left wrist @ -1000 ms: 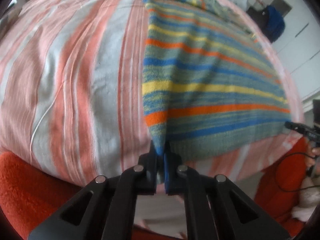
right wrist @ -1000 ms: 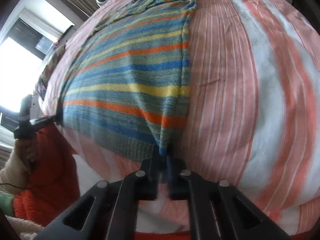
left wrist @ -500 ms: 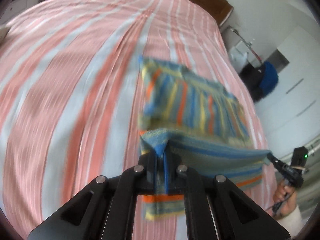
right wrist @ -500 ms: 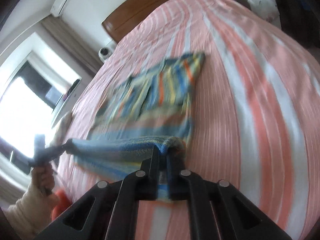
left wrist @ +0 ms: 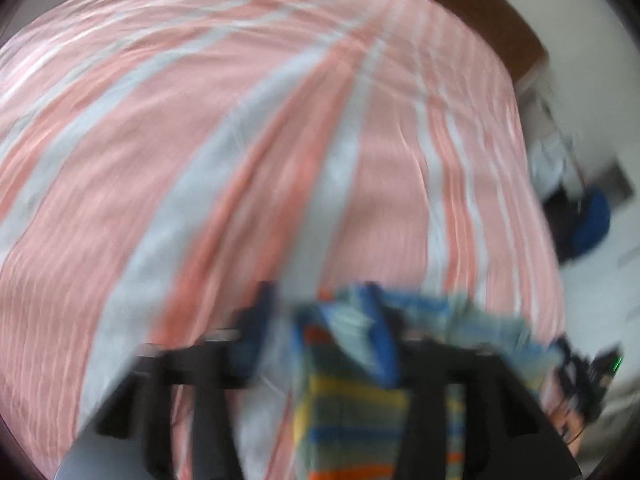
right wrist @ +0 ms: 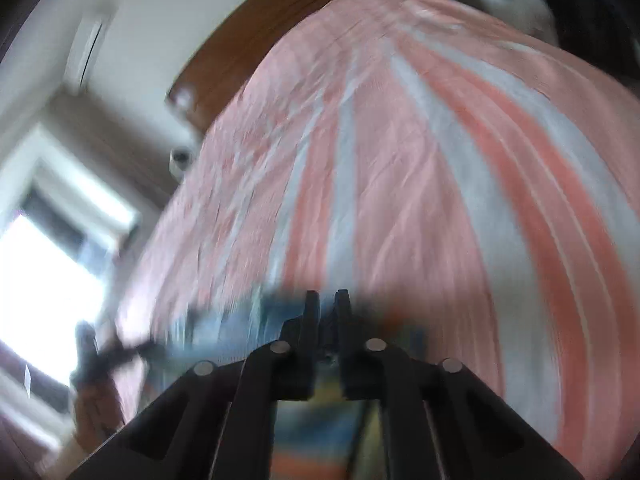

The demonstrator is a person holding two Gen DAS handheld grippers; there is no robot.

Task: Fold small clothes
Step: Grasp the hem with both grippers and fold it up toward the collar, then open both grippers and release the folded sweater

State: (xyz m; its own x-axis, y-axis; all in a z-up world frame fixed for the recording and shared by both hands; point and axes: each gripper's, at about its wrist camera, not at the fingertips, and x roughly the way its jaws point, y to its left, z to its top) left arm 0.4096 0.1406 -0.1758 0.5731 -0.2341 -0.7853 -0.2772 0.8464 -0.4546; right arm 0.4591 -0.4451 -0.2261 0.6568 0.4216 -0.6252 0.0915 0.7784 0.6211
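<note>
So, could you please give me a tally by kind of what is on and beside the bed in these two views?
Striped knitted garments: 1, the striped sweater
Striped bedspreads: 1, the pink and white bedspread
Wooden headboards: 1, the headboard
Grippers: 2, the left gripper with jaws apart, the right gripper
Total: 5

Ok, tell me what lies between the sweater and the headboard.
Nothing but bare striped sheet between sweater and headboard; the left wrist view shows it.
</note>
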